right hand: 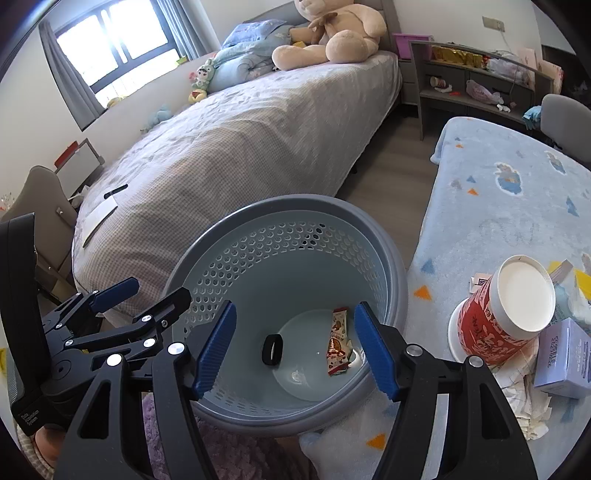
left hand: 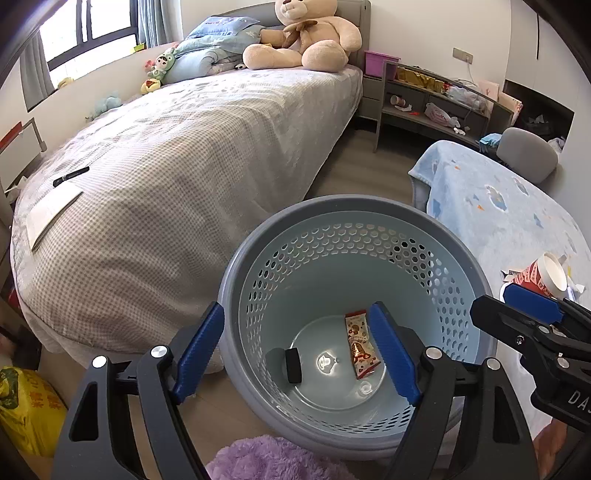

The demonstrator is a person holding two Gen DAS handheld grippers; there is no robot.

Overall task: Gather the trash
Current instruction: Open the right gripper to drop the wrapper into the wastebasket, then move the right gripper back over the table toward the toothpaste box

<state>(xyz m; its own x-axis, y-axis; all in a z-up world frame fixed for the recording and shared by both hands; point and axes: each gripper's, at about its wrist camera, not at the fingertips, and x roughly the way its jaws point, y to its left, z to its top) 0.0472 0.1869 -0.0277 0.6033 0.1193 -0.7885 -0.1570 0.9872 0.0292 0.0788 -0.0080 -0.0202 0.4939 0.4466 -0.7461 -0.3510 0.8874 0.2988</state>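
Note:
A grey perforated trash basket (left hand: 458, 243) (right hand: 384, 236) stands on the floor beside the bed. At its bottom lie a red snack wrapper (left hand: 360, 345) (right hand: 338, 343) and a black ring-shaped object (left hand: 293, 365) (right hand: 272, 349). My left gripper (left hand: 295, 350) (right hand: 136, 291) is open and empty over the basket's near rim. My right gripper (right hand: 295, 350) (left hand: 517, 301) is open and empty over the basket too. On the blue rug (right hand: 498, 206) to the right lie a red paper cup (right hand: 498, 325) (left hand: 545, 275), a small lavender box (right hand: 561, 358) and crumpled paper (right hand: 524, 398).
A bed (left hand: 177, 155) with a grey checked cover holds a teddy bear (left hand: 306, 33), a pen (left hand: 70, 176) and a paper sheet (left hand: 51, 214). A cluttered shelf unit (left hand: 432, 99) stands at the back. A yellow bag (left hand: 26, 410) sits at left, a purple fluffy mat (left hand: 266, 461) near me.

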